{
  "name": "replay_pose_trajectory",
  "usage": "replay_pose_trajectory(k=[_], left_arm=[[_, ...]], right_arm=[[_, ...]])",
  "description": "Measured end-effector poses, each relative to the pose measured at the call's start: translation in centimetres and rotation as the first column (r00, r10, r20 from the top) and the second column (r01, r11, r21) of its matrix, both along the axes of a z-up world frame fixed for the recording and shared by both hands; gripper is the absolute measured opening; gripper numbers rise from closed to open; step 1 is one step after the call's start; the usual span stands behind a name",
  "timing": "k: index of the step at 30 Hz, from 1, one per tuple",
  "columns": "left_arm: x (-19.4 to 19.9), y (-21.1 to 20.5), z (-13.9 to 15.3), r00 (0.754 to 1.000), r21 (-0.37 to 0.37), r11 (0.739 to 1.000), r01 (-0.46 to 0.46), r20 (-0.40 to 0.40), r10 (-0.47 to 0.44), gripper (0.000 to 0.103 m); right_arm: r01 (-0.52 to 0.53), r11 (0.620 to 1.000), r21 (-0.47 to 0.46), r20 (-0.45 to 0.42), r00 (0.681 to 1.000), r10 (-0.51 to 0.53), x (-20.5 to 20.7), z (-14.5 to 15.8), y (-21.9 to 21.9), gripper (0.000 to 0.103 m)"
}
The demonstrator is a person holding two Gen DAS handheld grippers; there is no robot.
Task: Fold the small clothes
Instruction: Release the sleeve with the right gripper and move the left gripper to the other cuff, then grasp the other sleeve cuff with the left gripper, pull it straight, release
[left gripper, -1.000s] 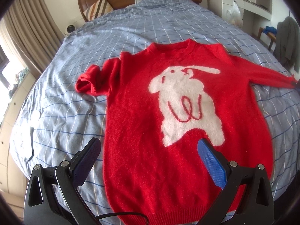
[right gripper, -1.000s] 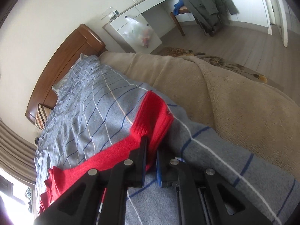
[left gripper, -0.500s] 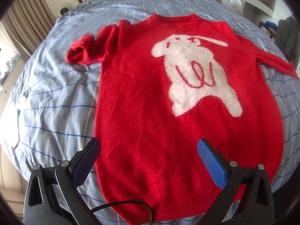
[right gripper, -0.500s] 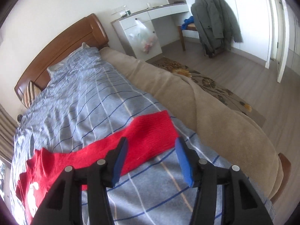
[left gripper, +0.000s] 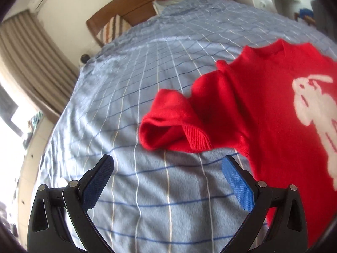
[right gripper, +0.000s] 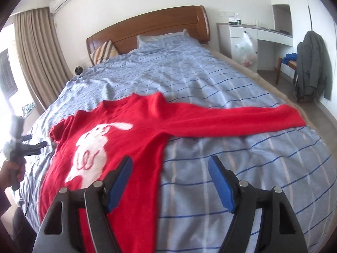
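A small red sweater [right gripper: 130, 139] with a white rabbit on its chest lies front up on the blue checked bed cover [right gripper: 242, 168]. Its right sleeve [right gripper: 242, 118] lies stretched out flat toward the bed's right edge. Its left sleeve [left gripper: 174, 120] lies bunched and folded back on itself, cuff showing. My left gripper [left gripper: 167, 166] is open and empty, hovering over the cover just short of the bunched sleeve. My right gripper [right gripper: 170, 168] is open and empty above the sweater's right side. The left gripper also shows in the right wrist view [right gripper: 31, 147], held in a hand.
The wooden headboard [right gripper: 147, 29] and pillows are at the far end. Curtains [right gripper: 38, 59] and a window are on the left. A white desk [right gripper: 252, 35] with a plastic bag, a chair and a hanging coat [right gripper: 311, 63] stand to the right of the bed.
My right gripper let go of the right sleeve cuff, opened and pulled back above the sweater. My left gripper moved left from the hem toward the bunched left sleeve.
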State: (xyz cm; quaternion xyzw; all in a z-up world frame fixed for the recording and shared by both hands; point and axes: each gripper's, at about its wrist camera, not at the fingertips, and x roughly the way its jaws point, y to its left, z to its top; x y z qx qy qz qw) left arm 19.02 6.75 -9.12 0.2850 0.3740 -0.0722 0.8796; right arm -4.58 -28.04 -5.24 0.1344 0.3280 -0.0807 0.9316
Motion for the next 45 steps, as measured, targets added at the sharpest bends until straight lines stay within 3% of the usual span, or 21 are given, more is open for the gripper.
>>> replay_pose_trajectory(k=[1, 3, 4, 5, 6, 8, 10, 12, 14, 18, 21, 26, 29, 31, 32, 34, 37, 40, 41, 43, 45], left_arm=[[0.7, -0.9, -0.5, 0.999, 0.039, 0.998, 0.052, 0.003, -0.052, 0.101], [1.7, -2.0, -1.1, 0.993, 0.084, 0.989, 0.121, -0.004, -0.121, 0.085], [2.3, -2.3, -1.3, 0.990, 0.071, 0.987, 0.141, -0.026, -0.140, 0.066], [3.1, -2.2, -1.4, 0.987, 0.033, 0.988, 0.151, -0.065, -0.149, 0.028], [4.0, -1.6, -1.2, 0.984, -0.011, 0.990, 0.138, -0.112, -0.138, 0.005], [4.9, 0.9, 0.3, 0.989, -0.139, 0.988, 0.063, -0.122, -0.081, 0.006], [5.5, 5.1, 3.1, 0.995, -0.275, 0.960, -0.055, -0.101, 0.028, 0.006], [5.9, 10.7, 5.9, 0.983, -0.398, 0.899, -0.184, -0.094, 0.160, 0.006], [5.9, 16.2, 8.0, 0.951, -0.475, 0.825, -0.307, -0.128, 0.280, 0.005], [5.6, 23.7, 7.6, 0.865, -0.525, 0.689, -0.501, -0.276, 0.418, 0.005], [5.2, 25.2, 5.1, 0.829, -0.507, 0.657, -0.558, -0.358, 0.429, 0.006], [2.5, 28.3, 1.1, 0.748, -0.507, 0.550, -0.664, -0.435, 0.501, 0.017], [1.4, 30.3, 0.5, 0.730, -0.529, 0.505, -0.682, -0.451, 0.513, 0.029], [1.1, 30.2, 1.1, 0.759, -0.541, 0.533, -0.650, -0.417, 0.501, 0.042], [1.2, 29.5, 1.5, 0.788, -0.541, 0.574, -0.615, -0.395, 0.472, 0.052], [1.3, 27.0, 2.1, 0.856, -0.516, 0.684, -0.516, -0.343, 0.386, 0.065], [1.8, 21.8, 1.9, 0.920, -0.389, 0.841, -0.377, -0.266, 0.289, 0.086], [3.6, 17.5, -0.6, 0.936, -0.183, 0.931, -0.316, -0.218, 0.275, 0.095], [4.6, 16.9, -1.7, 0.928, -0.075, 0.939, -0.334, -0.198, 0.315, 0.092], [6.0, 17.9, -2.5, 0.908, 0.098, 0.911, -0.400, -0.097, 0.409, 0.089], [7.0, 22.0, -1.0, 0.852, 0.103, 0.849, -0.518, -0.031, 0.523, 0.092]], right_arm=[[-0.019, 1.000, 0.014, -0.006, 1.000, 0.019, 0.3, -0.3, 1.2, 0.074], [-0.050, 0.999, 0.020, -0.021, 0.999, 0.050, 0.9, -0.7, 3.3, 0.074], [-0.065, 0.998, 0.015, -0.028, 0.997, 0.065, 1.1, -1.0, 4.2, 0.074], [-0.079, 0.997, 0.005, -0.036, 0.996, 0.079, 1.2, -1.1, 5.0, 0.074], [-0.093, 0.996, -0.008, -0.043, 0.995, 0.093, 1.3, -1.1, 5.7, 0.074], [-0.120, 0.992, -0.037, -0.054, 0.992, 0.118, 1.3, -1.0, 6.9, 0.074], [-0.137, 0.989, -0.063, -0.052, 0.990, 0.134, 1.0, -0.6, 7.4, 0.074], [-0.147, 0.986, -0.080, -0.041, 0.989, 0.144, 0.6, -0.2, 7.9, 0.074], [-0.151, 0.985, -0.087, -0.031, 0.988, 0.149, 0.3, 0.0, 8.2, 0.074], [-0.157, 0.986, -0.051, -0.014, 0.988, 0.156, 0.2, -0.2, 9.0, 0.074], [-0.166, 0.986, -0.022, -0.016, 0.986, 0.166, 0.3, -0.5, 10.0, 0.074], [-0.180, 0.984, -0.019, -0.013, 0.984, 0.180, 0.0, -0.3, 11.2, 0.074], [-0.186, 0.982, -0.039, -0.024, 0.983, 0.185, -0.1, -0.2, 11.5, 0.074], [-0.192, 0.980, -0.055, -0.032, 0.981, 0.190, 0.0, -0.2, 11.6, 0.074], [-0.194, 0.979, -0.063, -0.034, 0.981, 0.192, 0.1, -0.1, 11.7, 0.074], [-0.196, 0.979, -0.063, -0.039, 0.980, 0.193, 0.4, -0.3, 11.9, 0.074], [-0.196, 0.979, -0.047, -0.050, 0.980, 0.194, 1.0, -0.6, 12.5, 0.074], [-0.209, 0.977, -0.033, -0.049, 0.977, 0.208, 1.5, -0.6, 13.5, 0.074], [-0.216, 0.976, -0.032, -0.048, 0.975, 0.215, 1.6, -0.6, 13.8, 0.074], [-0.227, 0.973, -0.037, -0.046, 0.973, 0.226, 1.7, -0.2, 14.4, 0.074], [-0.229, 0.972, -0.051, -0.030, 0.973, 0.228, 1.3, 0.4, 14.5, 0.074]])
